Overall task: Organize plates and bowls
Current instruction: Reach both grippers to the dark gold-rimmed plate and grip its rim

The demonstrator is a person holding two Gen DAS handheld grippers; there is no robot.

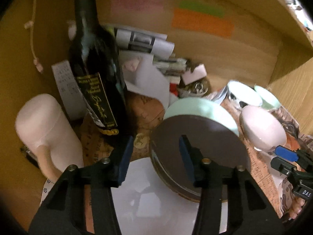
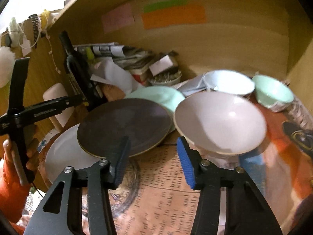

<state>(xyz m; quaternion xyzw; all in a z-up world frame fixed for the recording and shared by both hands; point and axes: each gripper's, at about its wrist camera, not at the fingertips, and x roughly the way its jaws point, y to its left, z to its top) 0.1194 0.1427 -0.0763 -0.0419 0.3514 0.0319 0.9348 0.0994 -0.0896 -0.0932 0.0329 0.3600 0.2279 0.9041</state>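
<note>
A dark brown plate (image 1: 197, 152) rests tilted on a white plate (image 1: 156, 199), with a mint plate (image 1: 195, 107) behind it. My left gripper (image 1: 154, 156) is open, and the dark plate's left rim lies between its pads without being pressed. My right gripper (image 2: 154, 156) is open over the printed cloth. Its left finger is at the dark plate (image 2: 125, 125) and its right finger beside a pink bowl (image 2: 219, 121). A white bowl (image 2: 228, 82) and a mint bowl (image 2: 273, 92) stand behind. The white plate (image 2: 64, 152) shows at the left.
A dark wine bottle (image 1: 93, 74) and a pale pink container (image 1: 47, 133) stand close on the left. Papers and small boxes (image 2: 125, 58) fill the back of the wooden cubby. A hand in an orange sleeve (image 2: 11, 176) holds the left tool.
</note>
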